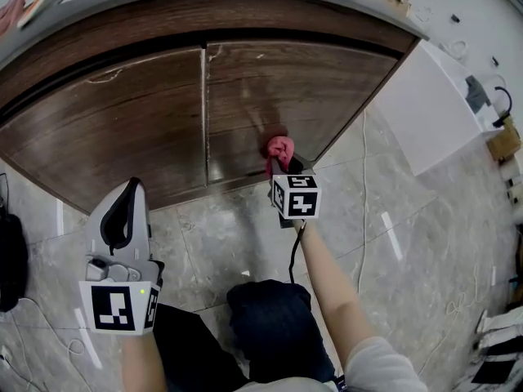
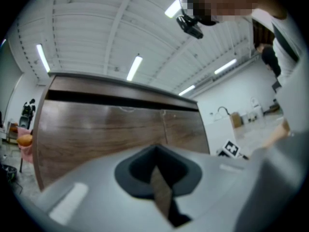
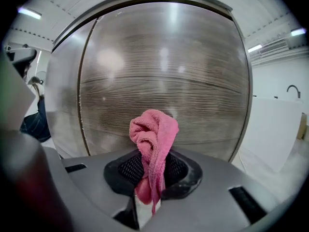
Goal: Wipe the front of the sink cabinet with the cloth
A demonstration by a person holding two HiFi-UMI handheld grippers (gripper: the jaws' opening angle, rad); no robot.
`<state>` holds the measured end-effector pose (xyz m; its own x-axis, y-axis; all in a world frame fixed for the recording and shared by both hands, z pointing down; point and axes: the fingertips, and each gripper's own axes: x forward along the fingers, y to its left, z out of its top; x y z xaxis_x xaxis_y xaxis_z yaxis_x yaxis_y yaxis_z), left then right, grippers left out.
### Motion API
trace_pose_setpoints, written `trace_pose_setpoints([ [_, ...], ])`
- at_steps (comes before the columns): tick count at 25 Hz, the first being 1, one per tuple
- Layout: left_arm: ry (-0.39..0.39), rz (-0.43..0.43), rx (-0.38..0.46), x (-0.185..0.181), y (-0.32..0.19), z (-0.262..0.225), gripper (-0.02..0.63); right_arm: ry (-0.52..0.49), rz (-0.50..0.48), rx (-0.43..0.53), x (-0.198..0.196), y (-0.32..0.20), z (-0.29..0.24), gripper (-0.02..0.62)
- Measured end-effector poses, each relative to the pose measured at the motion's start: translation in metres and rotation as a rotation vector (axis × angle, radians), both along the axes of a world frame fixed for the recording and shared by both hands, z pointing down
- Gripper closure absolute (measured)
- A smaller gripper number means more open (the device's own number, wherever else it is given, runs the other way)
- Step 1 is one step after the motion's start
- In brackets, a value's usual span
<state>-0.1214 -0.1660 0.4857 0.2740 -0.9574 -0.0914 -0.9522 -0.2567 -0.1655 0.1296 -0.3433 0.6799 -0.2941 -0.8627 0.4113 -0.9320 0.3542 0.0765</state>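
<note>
A fuzzy pink terry cloth (image 3: 153, 134) sits between black mesh-textured fingers (image 3: 129, 168), facing the cabinet door (image 3: 164, 71) of glossy dark wood grain, above a polished stone-look floor (image 1: 425, 219).

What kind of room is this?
Probably a kitchen-like room, maybe a showroom or workshop: a wooden cabinet with two doors, a grey tiled floor, and a tap farther off.

Pink terry cloth (image 3: 153, 134): lower end is hidden between the closed jaws of the right gripper (image 3: 151, 177); whether the bunched top touches the door cannot be told.
Dark wood-grain sink cabinet (image 1: 122, 121): left end is cut off by the head view's edge.
Black object (image 1: 10, 260) on the grey marbled floor (image 1: 409, 243): half out of frame, unidentifiable.
Small orange round thing (image 2: 24, 139): too small to tell.
</note>
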Motion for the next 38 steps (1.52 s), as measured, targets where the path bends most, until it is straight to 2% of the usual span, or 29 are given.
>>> trace_pose_setpoints([
  [7, -0.008, 0.032, -0.01, 0.018, -0.01, 0.005, 0.601, 0.024, 0.144, -0.014, 0.074, -0.022, 0.005, 0.522],
  [16, -0.02, 0.033, -0.027, 0.022, -0.019, 0.011, 0.601, 0.066, 0.27, -0.035, 0.148, -0.044, 0.004, 0.521],
  [24, -0.016, 0.032, -0.033, 0.021, -0.025, 0.016, 0.601, 0.109, 0.267, -0.039, 0.152, -0.047, 0.021, 0.523],
  [34, -0.03, 0.022, -0.057, 0.019, -0.03, 0.026, 0.601, 0.176, 0.227, -0.166, 0.146, -0.044, 0.084, 0.523],
  [38, -0.032, 0.02, -0.06, 0.019, -0.032, 0.028, 0.601, 0.168, 0.225, -0.181, 0.141, -0.044, 0.091, 0.523],
])
